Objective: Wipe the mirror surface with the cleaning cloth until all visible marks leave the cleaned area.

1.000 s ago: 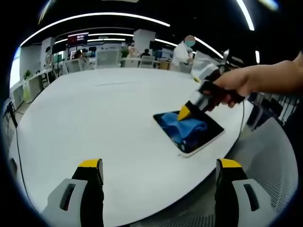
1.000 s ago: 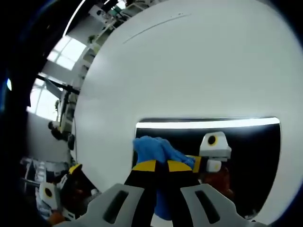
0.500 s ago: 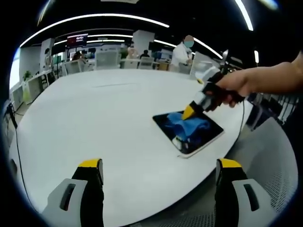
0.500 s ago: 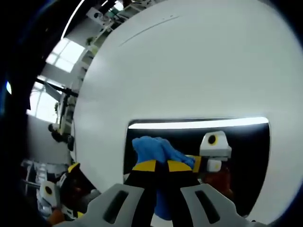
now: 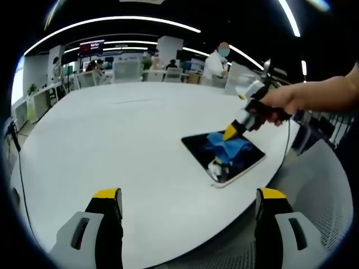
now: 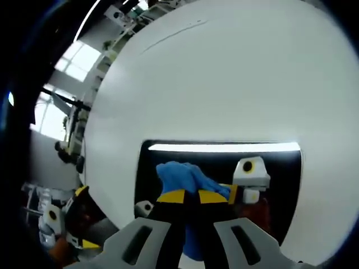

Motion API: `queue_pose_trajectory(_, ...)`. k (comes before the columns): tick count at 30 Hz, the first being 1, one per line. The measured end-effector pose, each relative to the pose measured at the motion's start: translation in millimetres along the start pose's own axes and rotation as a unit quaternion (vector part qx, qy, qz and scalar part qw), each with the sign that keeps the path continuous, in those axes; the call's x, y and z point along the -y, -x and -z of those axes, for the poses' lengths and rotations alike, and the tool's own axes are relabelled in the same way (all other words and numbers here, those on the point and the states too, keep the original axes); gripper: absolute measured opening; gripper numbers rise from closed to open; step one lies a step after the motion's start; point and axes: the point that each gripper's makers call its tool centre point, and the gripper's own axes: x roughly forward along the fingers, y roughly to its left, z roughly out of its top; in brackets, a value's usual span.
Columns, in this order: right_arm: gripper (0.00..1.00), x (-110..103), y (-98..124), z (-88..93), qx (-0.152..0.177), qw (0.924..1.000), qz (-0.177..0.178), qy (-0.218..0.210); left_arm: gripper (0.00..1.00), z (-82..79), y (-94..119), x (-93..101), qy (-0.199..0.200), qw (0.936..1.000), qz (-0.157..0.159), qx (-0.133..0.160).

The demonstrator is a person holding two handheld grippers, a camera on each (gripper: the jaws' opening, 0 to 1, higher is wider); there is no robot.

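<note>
In the right gripper view my right gripper point(image 6: 187, 197) rises from the bottom centre, its yellow-tipped black fingers point(image 6: 171, 197) pinched tight on the crumpled blue cleaning cloth point(image 6: 179, 175), which presses on the dark rectangular mirror point(image 6: 280, 174) lying flat on the round white bench point(image 6: 224, 78). The mirror fills the lower middle of that frame, and the gripper's own reflection shows in the glass just right of the cloth.

In the left gripper view the mirror point(image 5: 197, 147) sits right of centre, close to the bench's point(image 5: 112, 140) near right edge, with the cloth point(image 5: 227, 147) spread over its middle and the right gripper point(image 5: 231, 132) coming down from the upper right in my hand point(image 5: 280, 101). My left gripper point(image 5: 188, 216) hangs at the bottom of that frame, fingers point(image 5: 106, 204) spread wide and holding nothing, well apart from the mirror.

I judge the wiping is mid-way. The risk: nothing pins the mirror, so a hard stroke toward the edge could slide it off the bench. The hard fingertips could also scrape the glass if the cloth bunches away beneath them
</note>
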Motion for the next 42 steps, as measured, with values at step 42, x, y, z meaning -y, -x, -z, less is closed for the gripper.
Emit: queue_pose_trajectory(42, 0.01, 63.7, 29.1, 2.2, 0.012, 0.9993, 0.016, -0.033, 0.98, 0.5, -0.4, 0.4, 0.006, 1.0000, 0.004, 0.001)
